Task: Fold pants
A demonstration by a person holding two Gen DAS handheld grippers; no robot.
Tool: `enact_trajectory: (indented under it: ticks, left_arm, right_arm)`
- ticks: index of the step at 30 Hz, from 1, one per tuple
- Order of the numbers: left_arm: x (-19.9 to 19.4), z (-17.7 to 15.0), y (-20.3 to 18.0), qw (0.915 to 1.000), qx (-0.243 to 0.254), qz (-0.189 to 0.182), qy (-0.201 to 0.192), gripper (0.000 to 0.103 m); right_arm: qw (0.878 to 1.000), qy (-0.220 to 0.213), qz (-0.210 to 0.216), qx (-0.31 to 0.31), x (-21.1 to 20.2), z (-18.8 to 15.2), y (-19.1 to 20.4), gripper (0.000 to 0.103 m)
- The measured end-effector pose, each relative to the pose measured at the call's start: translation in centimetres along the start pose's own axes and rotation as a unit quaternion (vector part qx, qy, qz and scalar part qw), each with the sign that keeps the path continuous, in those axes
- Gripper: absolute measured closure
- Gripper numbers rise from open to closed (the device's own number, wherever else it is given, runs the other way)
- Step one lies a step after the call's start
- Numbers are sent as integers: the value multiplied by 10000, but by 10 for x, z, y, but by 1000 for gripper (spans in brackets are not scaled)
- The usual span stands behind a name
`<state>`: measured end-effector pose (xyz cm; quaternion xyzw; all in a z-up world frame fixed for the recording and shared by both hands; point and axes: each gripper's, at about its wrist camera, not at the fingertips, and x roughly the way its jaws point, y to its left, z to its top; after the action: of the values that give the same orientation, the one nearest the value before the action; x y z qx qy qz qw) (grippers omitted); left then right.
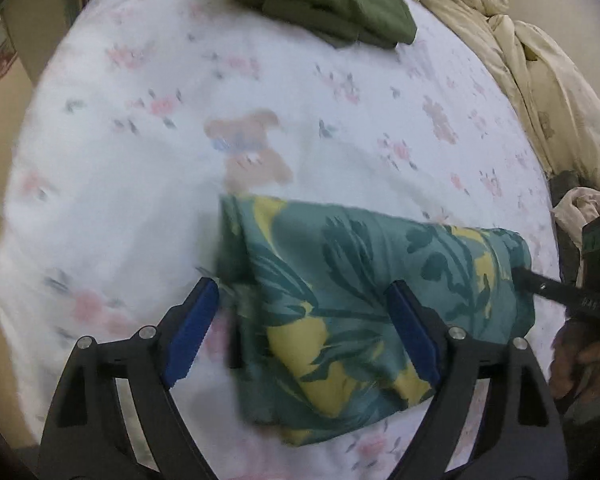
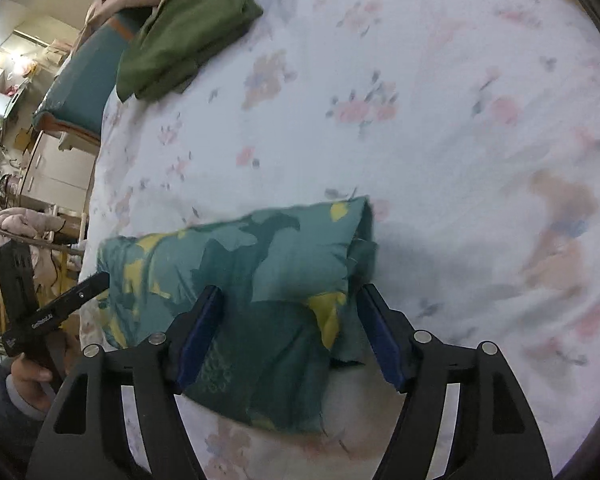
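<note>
The pants [image 1: 364, 300], teal with yellow and dark leaf print, lie folded into a compact bundle on the floral bedsheet [image 1: 180, 80]. My left gripper [image 1: 304, 320] is open, its blue-padded fingers straddling the bundle's left part. In the right wrist view the pants [image 2: 252, 276] lie the same way. My right gripper [image 2: 292, 320] is open around the bundle's right end. The right gripper's finger touches the bundle's far right edge in the left wrist view [image 1: 540, 288]. The left gripper reaches the bundle's left edge in the right wrist view [image 2: 84, 288].
A folded olive-green garment [image 1: 332, 4] lies at the far end of the bed, also in the right wrist view [image 2: 180, 36]. A cream duvet [image 1: 520, 48] is heaped along the right side. The bed's edge and room furniture [image 2: 28, 140] lie left.
</note>
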<state>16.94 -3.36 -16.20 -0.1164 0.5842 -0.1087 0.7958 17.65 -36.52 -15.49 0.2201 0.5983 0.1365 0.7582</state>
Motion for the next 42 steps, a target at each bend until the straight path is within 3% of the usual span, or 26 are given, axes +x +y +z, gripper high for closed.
enact_trajectory:
  ticks: [3,5,7,8,9,11,13,17,24,29,32,36,42]
  left_arm:
    - [11,-10,-10,9998,164,68,-22,10]
    - [12,-8,-11,9998,116,-162,-36,13]
    - [14,-6,-14,9994,115,-325,93,28]
    - [14,-7,-17,9990,153,-397,124,40]
    - [15,-7,-21,9985,210,-485,170,54]
    - [16,-7,-31,9977,383,-528,199,60]
    - [15,-8,-37,9971,588,-464,134,66]
    - [10,-9,-43,9951,852,-497,92,78]
    - [-19,-9,-63,9901,1264,-525,-300,84]
    - [-56,3,-70,9873,1255,-692,-683,84]
    - [-73,25,-71,9871,1184,-709,-807,84]
    - [-88,75,-71,9855,1204,-639,-1012,84]
    - [-82,217,-48,9855,982,-629,-1230,83]
  right_arm:
    - [9999,-91,-47,-88,9,-2,4,27]
    - [9999,-132,12,-2,8,-2,2,27]
    - [9998,-170,96,28,8,-5,2,29]
    - [9998,-161,99,-7,7,-7,2,30]
    - [9998,-138,120,-65,7,-8,4,37]
    - [9996,-101,170,-196,10,-8,9,54]
    - [9987,-80,324,-396,13,-7,20,79]
    - [9946,-145,159,-1011,13,-10,43,85]
    - [9937,-373,213,-1038,-9,-13,48,89]
    - [9886,-889,552,-1079,-39,-12,59,90]
    - [9841,-1165,728,-1123,-59,-1,71,90]
    - [9766,-1436,786,-1392,-80,46,101,90]
    - [9706,-1639,554,-1672,-78,178,137,90]
